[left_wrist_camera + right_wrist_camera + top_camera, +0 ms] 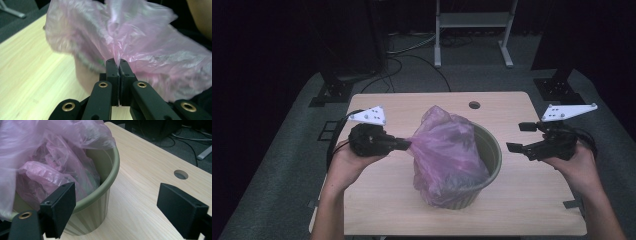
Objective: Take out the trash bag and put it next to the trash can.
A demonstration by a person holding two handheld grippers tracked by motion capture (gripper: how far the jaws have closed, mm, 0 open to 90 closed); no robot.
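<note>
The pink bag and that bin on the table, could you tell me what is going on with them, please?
A person is fitting a pink plastic bag into a green bin on the wooden table. The left hand-held gripper is shut on the bag's edge, drawn out past the bin's left side. The right hand-held gripper hangs open beside the bin's right rim, holding nothing. The bag is not yet spread over that rim.

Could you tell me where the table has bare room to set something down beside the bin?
Bare wood lies along the near edge of the table, in front of the bin, and at the far right corner round the hole. The middle is crowded: the pink bag drapes over the bin's left side, pinched by the left hand-held gripper.
</note>
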